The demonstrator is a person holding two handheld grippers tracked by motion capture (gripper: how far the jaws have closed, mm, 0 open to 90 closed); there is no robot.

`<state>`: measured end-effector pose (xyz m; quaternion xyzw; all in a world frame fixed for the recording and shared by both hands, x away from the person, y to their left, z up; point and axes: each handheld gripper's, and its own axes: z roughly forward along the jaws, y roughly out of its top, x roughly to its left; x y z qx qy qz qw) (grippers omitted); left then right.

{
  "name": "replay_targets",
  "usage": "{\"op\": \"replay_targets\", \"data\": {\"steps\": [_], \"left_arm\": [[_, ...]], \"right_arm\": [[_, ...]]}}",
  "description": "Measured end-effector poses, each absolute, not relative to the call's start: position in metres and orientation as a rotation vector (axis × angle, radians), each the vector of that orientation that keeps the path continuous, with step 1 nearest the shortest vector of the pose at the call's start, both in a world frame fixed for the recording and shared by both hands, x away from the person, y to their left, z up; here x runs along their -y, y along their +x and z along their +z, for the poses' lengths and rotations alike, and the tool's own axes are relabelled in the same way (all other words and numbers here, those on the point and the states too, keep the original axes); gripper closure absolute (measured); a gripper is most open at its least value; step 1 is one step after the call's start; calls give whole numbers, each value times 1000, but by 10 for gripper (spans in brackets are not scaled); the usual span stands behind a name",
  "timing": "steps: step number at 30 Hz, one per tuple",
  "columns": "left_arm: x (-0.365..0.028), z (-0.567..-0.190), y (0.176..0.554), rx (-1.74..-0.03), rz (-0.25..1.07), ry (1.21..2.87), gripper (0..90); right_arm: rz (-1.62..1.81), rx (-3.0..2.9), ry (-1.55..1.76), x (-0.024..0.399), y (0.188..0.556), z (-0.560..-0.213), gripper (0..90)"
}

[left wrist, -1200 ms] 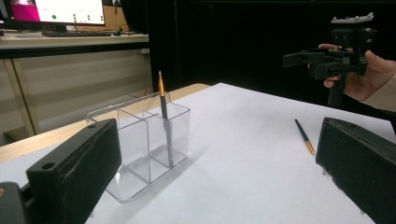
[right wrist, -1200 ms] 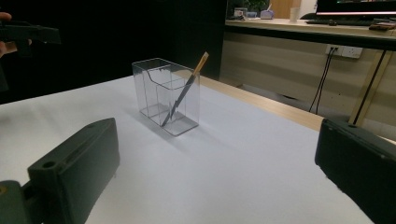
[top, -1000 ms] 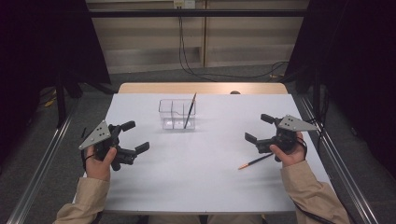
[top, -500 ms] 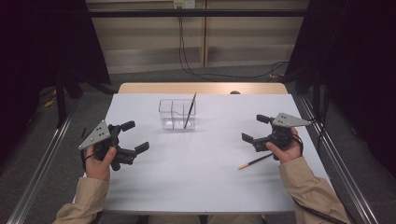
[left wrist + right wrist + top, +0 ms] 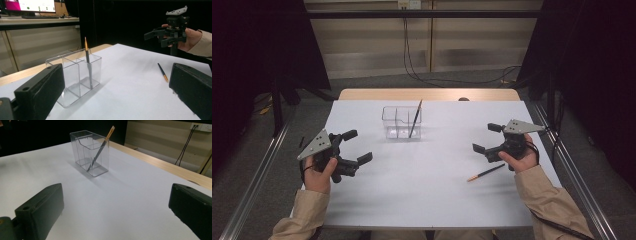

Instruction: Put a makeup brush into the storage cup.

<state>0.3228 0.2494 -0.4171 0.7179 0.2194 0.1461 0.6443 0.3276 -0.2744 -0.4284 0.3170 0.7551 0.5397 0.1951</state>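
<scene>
Both claws gape wide and hold nothing: the left claw (image 5: 354, 146) hovers at the bench's (image 5: 427, 200) left side, the right claw (image 5: 486, 137) at its right. Just beside the right claw, a pencil (image 5: 485, 172) lies flat on the bench. Another pencil (image 5: 415, 119) leans inside the clear divided holder (image 5: 396, 123) farther back.

Dark curtains (image 5: 257, 45) both sides; beige panelled wall (image 5: 362, 45) behind; grey floor (image 5: 312, 107); cables (image 5: 412, 70) hanging.
</scene>
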Motion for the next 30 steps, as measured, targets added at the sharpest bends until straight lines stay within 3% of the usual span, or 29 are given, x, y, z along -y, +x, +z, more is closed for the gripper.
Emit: {"op": "replay_targets", "data": {"steps": [30], "left_arm": [[-249, -417, 323, -500, 329, 1638, 0]], "right_arm": [[1249, -2447, 862, 277, 341, -434, 0]]}}
